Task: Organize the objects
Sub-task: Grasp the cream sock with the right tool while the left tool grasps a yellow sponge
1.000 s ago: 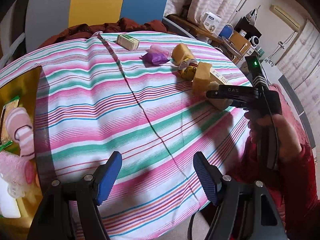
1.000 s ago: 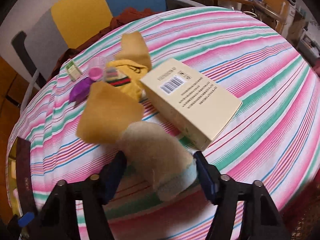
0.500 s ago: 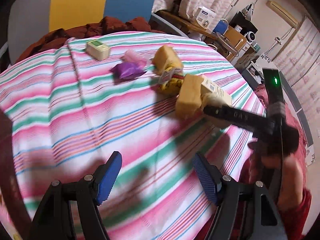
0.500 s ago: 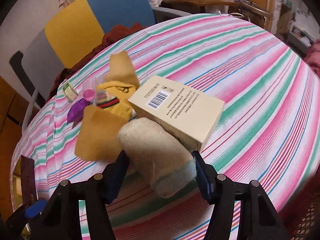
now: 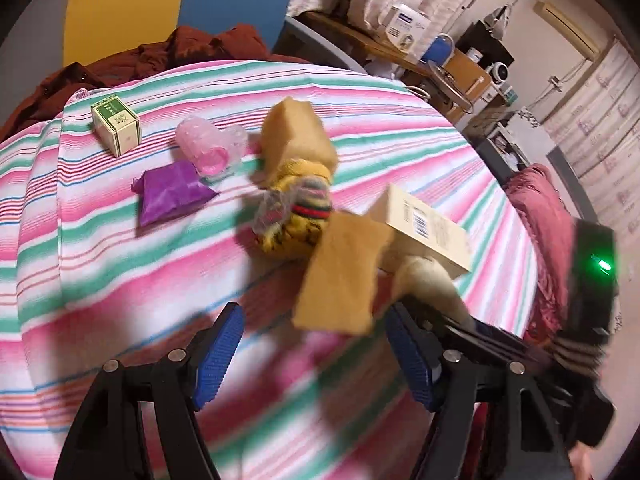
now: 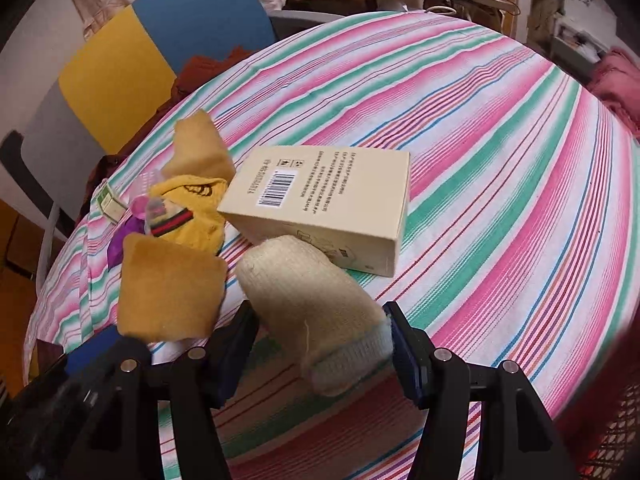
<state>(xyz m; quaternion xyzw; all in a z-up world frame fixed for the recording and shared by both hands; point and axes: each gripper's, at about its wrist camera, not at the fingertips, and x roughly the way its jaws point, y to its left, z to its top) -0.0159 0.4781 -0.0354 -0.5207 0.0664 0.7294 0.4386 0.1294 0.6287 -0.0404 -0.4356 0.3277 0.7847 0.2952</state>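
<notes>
Now the right gripper [image 6: 318, 354] straddles the cream sock [image 6: 316, 304] beside the box [image 6: 328, 200], jaws not yet clenched, left gripper [image 5: 316, 356] released nearby; closing off-centre could squeeze it out.

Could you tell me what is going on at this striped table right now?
A person is tidying small items with a handheld tool in each hand. The right tool has its fingers on either side of a cream sock that lies beside a beige carton; whether it grips yet is unclear. The left tool hangs open and empty near a tan sponge.
</notes>
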